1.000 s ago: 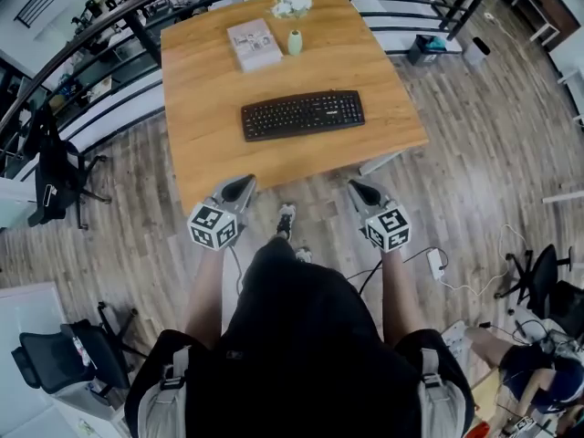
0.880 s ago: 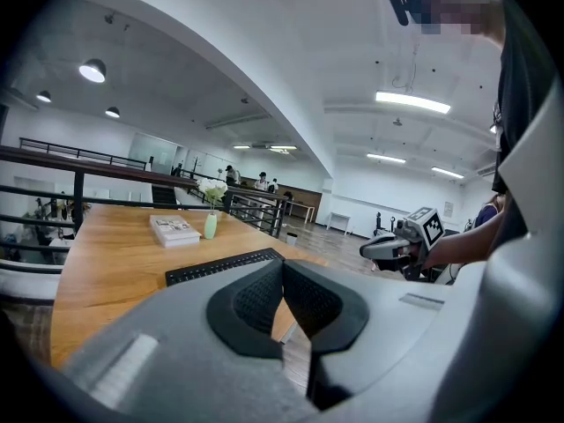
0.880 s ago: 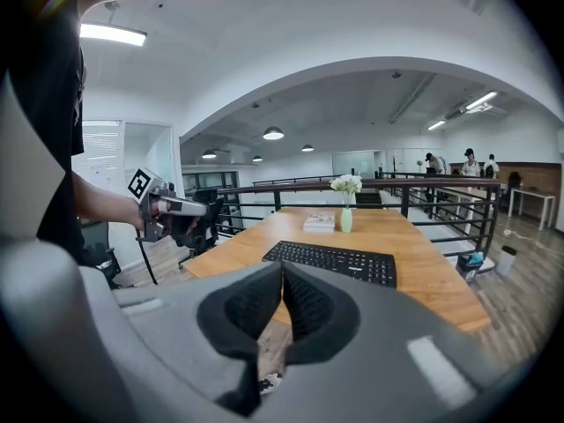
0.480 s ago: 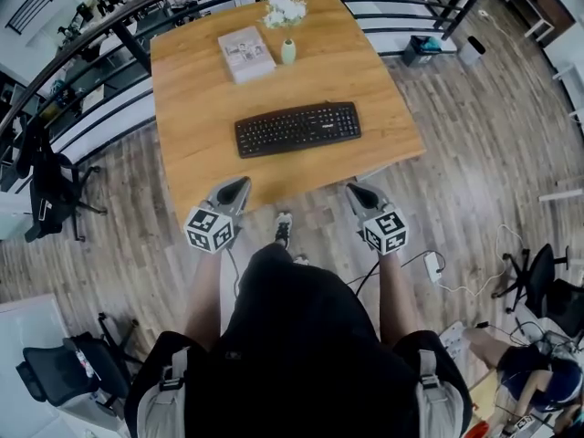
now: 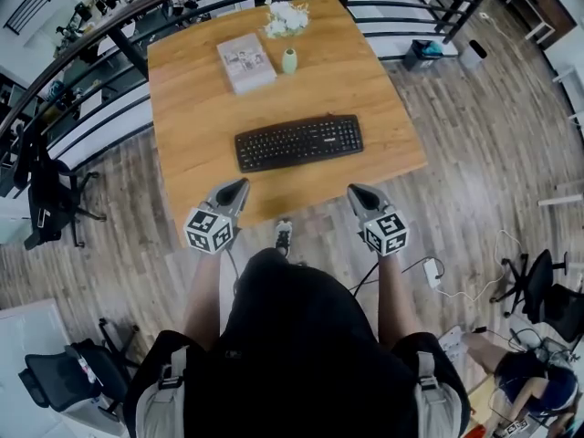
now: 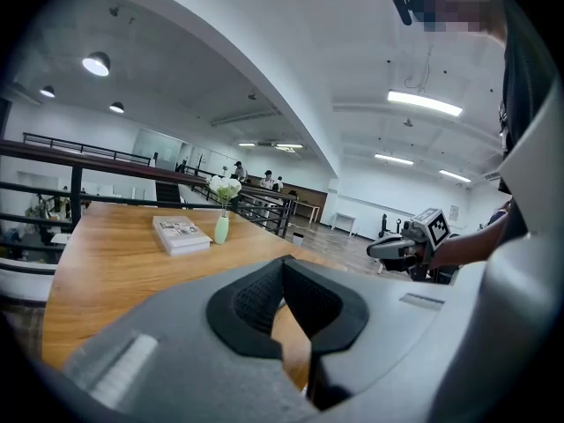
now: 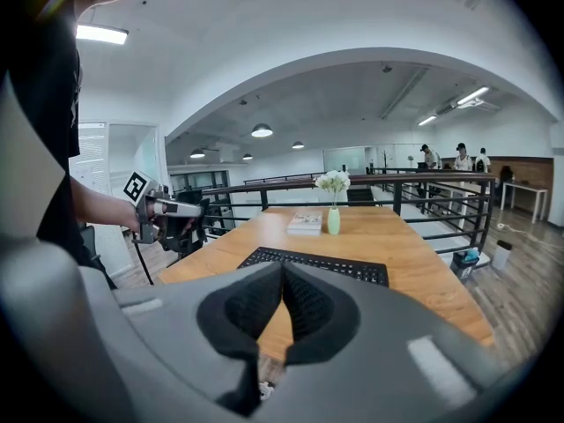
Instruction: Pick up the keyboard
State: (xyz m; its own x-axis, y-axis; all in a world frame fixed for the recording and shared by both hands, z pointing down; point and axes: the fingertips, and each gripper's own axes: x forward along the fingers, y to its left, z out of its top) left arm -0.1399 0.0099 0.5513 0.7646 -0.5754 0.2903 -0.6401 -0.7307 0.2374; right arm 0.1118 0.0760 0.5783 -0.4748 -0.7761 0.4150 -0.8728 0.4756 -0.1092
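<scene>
A black keyboard [image 5: 298, 141] lies flat across the near half of a wooden table [image 5: 201, 108]; the right gripper view shows it too, keyboard [image 7: 352, 268], beyond the jaws. My left gripper [image 5: 238, 186] is shut and empty, hovering at the table's near edge, left of the keyboard. My right gripper [image 5: 356, 191] is also shut and empty, just off the near edge below the keyboard's right end. In the left gripper view the shut jaws hide the keyboard, and the right gripper [image 6: 388, 247] shows off to the side.
A book [image 5: 245, 62], a small green vase [image 5: 288, 60] and white flowers [image 5: 286, 16] stand at the table's far end. A black railing [image 5: 109, 26] runs behind the table. Office chairs [image 5: 50, 185] stand to the left; cables [image 5: 438, 272] lie on the wooden floor.
Both grippers and the person have come closer to the table; the keyboard now sits lower in the head view. Both pairs of jaws stayed shut.
</scene>
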